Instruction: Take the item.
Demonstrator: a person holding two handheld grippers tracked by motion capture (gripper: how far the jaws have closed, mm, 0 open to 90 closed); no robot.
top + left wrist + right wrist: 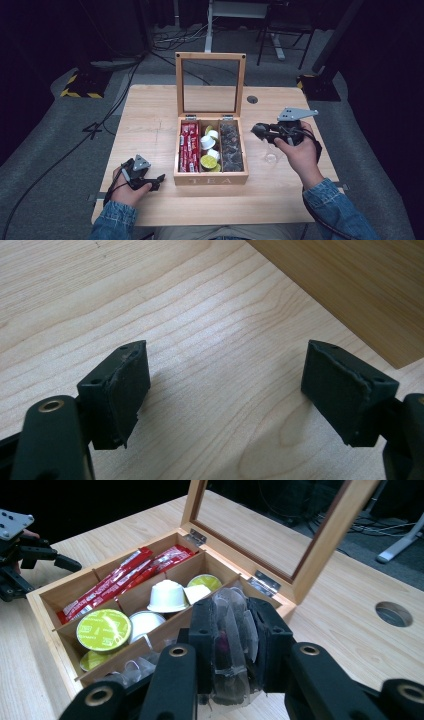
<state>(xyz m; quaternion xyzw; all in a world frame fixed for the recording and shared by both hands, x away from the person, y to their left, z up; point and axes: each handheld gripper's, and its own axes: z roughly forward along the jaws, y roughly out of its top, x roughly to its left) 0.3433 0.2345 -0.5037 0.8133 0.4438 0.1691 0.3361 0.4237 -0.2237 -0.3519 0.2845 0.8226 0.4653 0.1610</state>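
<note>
Clear tea sachet (pixel 231 645) upright, pinched in right tool (pixel 235 645); left tool (pixel 225 395) spread.

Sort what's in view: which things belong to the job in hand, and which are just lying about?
In the job:
- right gripper, shut on a clear tea sachet
- wooden tea box, lid open
- right-hand compartment of clear sachets

Lying about:
- red sticks
- green and white capsules
- left gripper, open, above bare table
- small clear item on the table by the right hand
</note>
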